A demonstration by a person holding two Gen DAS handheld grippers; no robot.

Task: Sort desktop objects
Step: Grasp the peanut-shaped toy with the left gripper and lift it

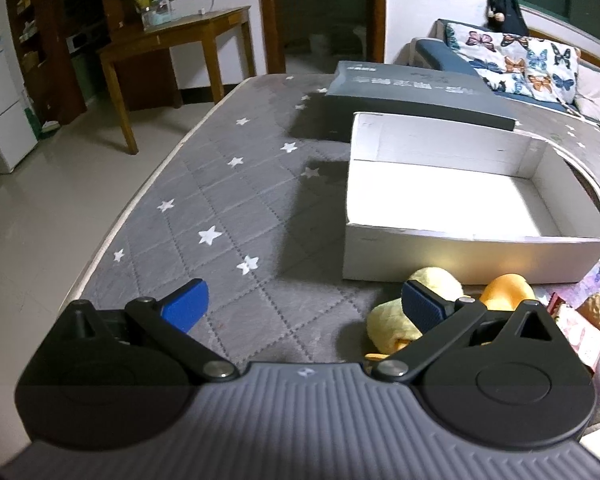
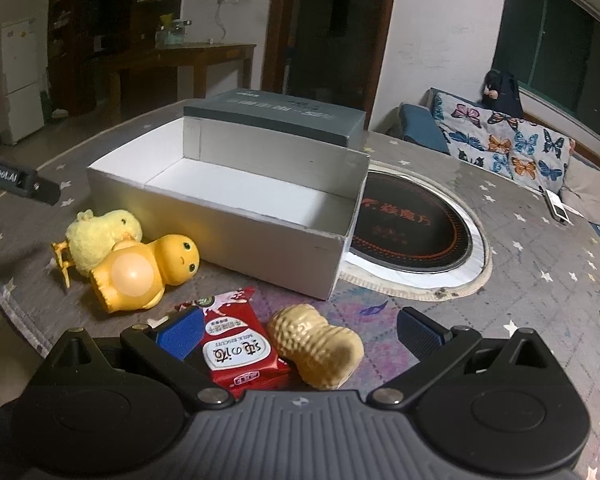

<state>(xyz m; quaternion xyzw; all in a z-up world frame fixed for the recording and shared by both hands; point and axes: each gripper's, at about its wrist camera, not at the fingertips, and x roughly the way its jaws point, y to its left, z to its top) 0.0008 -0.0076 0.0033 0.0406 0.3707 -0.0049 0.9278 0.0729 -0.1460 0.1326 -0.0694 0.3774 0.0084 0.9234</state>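
On star-print grey cloth (image 2: 540,264), white box (image 2: 260,240); dim rm w/ sofa (image 2: 508,144)

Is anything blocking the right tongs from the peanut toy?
Nothing visible. The right tongs are open, with the peanut toy and a red biscuit packet side by side between their fingers.

White box (image 2: 236,216), open top, empty, sits on the grey star-print cloth w/ its dark lid (image 2: 276,120) just behind it. Front-left of the box: fluffy yellow chick (image 2: 96,236) lying on its side, touching an orange rubber duck (image 2: 140,272), also tipped over, belly up. Nearer the camera, in front of the box: red biscuit pkt (image 2: 240,348) lying flat, and just beside it on the right a tan peanut-shaped toy (image 2: 316,344) on its side.
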